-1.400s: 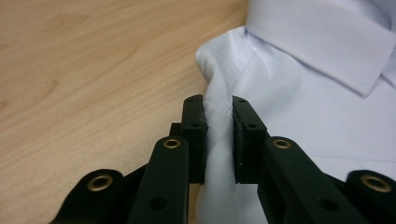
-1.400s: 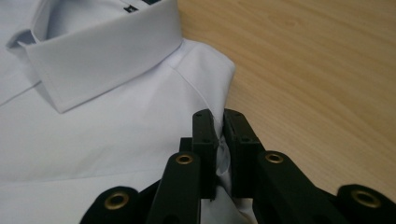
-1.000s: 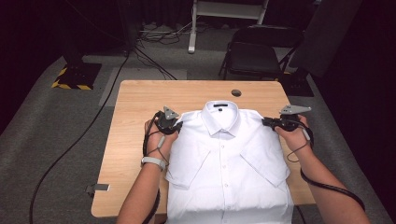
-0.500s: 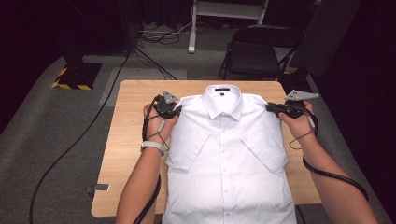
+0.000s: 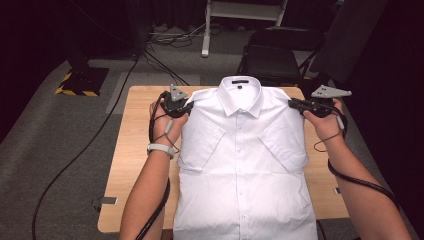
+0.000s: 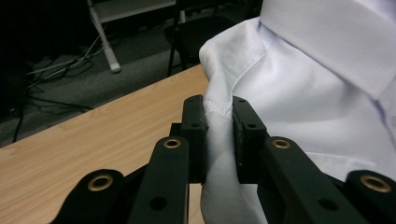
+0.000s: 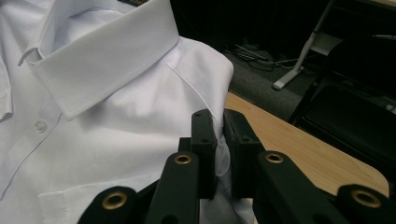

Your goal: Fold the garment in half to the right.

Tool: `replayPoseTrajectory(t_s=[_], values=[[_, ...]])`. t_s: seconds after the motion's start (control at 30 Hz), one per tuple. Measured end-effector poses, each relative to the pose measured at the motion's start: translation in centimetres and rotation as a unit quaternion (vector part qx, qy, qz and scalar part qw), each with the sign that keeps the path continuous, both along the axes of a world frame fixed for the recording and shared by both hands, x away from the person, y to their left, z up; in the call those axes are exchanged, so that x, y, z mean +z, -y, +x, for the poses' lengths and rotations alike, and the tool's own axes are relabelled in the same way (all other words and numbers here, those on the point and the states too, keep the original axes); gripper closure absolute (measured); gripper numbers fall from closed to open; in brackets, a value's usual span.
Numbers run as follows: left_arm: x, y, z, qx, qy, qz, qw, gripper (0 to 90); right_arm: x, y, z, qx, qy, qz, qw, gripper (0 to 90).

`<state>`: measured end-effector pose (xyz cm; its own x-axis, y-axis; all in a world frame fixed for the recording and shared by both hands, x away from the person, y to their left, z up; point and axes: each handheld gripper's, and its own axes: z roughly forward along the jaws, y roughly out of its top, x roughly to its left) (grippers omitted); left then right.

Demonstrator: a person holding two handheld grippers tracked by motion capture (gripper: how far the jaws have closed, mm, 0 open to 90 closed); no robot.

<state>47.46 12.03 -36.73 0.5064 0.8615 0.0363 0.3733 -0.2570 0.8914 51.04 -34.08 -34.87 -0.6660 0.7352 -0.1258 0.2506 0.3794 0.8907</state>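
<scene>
1. A white shirt (image 5: pixel 243 165) is lying face up along the middle of the wooden table (image 5: pixel 132 150), buttoned, its collar (image 5: pixel 242 89) pointing at the far edge and its hem hanging over the near edge.
2. The left gripper (image 5: pixel 186 106) is clenching the shirt's shoulder on the left of the high view — in the left gripper view, a bunched fold of white cloth (image 6: pixel 218 140) is sitting squeezed between the two black jaws.
3. The right gripper (image 5: pixel 294 104) is grasping the opposite shoulder; in the right gripper view the shoulder seam (image 7: pixel 219 135) is pinched tightly between the jaws, with the collar (image 7: pixel 107 60) spreading to the left of them.
4. The two shoulders are being held clear of the table — bare wood is showing beneath and beyond the cloth in both gripper views — while the lower body of the shirt is resting flat on the tabletop.
5. Both short sleeves are lying folded inward across the chest, forming angled flaps on either side of the button line.
6. The person's forearms are reaching in from the near edge, one on each side of the shirt, a pale watch band (image 5: pixel 160 149) circling the left wrist.
7. Black cables are trailing from both grippers back along the arms.
8. Beyond the table, a dark chair (image 5: pixel 272 57) is standing on grey carpet.
</scene>
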Motion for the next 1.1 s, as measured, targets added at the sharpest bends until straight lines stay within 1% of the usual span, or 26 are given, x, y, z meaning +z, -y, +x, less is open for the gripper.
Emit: replayPoseTrajectory(t_s=[0.1,0.17,0.2,0.27,0.37,0.43,0.5,0.53,0.57,0.6,0.63,0.7,0.83,0.87,0.9,0.93,1.0,1.03,1.07,1.1], values=[[-0.2,-0.3,-1.1,-0.012,-0.001,-0.018,0.9998,77.9,-0.1,0.3,-1.0,0.011,0.002,-0.006,0.9999,83.2],[-0.4,-0.4,-1.7,-0.015,-0.001,-0.018,0.9997,77.9,-0.3,0.6,-1.6,0.016,0.000,-0.001,0.9999,83.2],[-0.4,-0.4,-1.7,-0.015,-0.001,-0.018,0.9997,77.9,-0.5,0.7,-1.9,0.018,-0.001,0.003,0.9998,83.2],[-0.5,-0.6,-2.5,-0.020,0.001,-0.023,0.9995,77.9,-0.7,1.0,-2.5,0.021,-0.001,0.012,0.9997,83.2],[-0.2,-0.6,-3.3,-0.024,0.006,-0.026,0.9994,77.9,-0.7,1.4,-3.2,0.025,0.003,0.023,0.9994,83.1],[0.0,-0.6,-4.1,-0.028,0.011,-0.028,0.9992,77.9,-0.5,1.6,-3.8,0.028,0.004,0.028,0.9992,83.1],[0.2,-0.7,-5.0,-0.035,0.015,-0.021,0.9991,77.9,-0.3,1.7,-4.7,0.036,0.006,0.030,0.9989,83.1],[0.4,-0.7,-5.4,-0.036,0.017,-0.022,0.9990,77.8,-0.1,1.9,-5.1,0.040,0.008,0.030,0.9987,83.1],[0.4,-0.7,-5.4,-0.036,0.017,-0.022,0.9990,77.8,0.0,2.0,-5.6,0.043,0.008,0.032,0.9985,83.0],[0.5,-0.8,-5.9,-0.038,0.020,-0.023,0.9988,77.8,0.1,2.1,-6.0,0.047,0.009,0.032,0.9983,83.0],[0.8,-0.7,-6.7,-0.043,0.024,-0.020,0.9986,77.8,0.2,2.3,-6.4,0.048,0.009,0.033,0.9982,83.0],[1.0,-0.4,-7.6,-0.048,0.030,-0.012,0.9984,77.8,0.3,2.5,-7.2,0.050,0.009,0.034,0.9981,83.0],[1.3,-0.2,-9.5,-0.058,0.041,-0.003,0.9975,77.7,0.6,2.9,-8.8,0.057,0.015,0.031,0.9978,83.0],[1.3,-0.2,-9.5,-0.058,0.041,-0.003,0.9975,77.7,0.6,2.9,-8.8,0.057,0.015,0.031,0.9978,83.0],[1.2,-0.2,-10.5,-0.064,0.043,-0.003,0.9970,77.7,0.5,3.1,-9.6,0.063,0.017,0.033,0.9973,83.0],[1.2,-0.2,-10.9,-0.066,0.044,-0.003,0.9968,77.7,0.5,3.3,-10.1,0.066,0.017,0.034,0.9971,83.0],[1.1,-0.2,-11.7,-0.070,0.044,-0.004,0.9966,77.6,0.3,3.5,-10.8,0.070,0.015,0.036,0.9968,83.0],[1.1,-0.2,-11.7,-0.070,0.044,-0.004,0.9966,77.7,0.3,3.5,-10.8,0.070,0.015,0.036,0.9968,83.0],[1.0,-0.1,-12.0,-0.071,0.043,-0.004,0.9965,77.6,0.0,3.7,-11.4,0.074,0.014,0.037,0.9965,83.0],[0.9,0.0,-12.6,-0.072,0.044,0.000,0.9964,77.6,-0.1,3.8,-11.7,0.075,0.013,0.038,0.9964,83.0]])
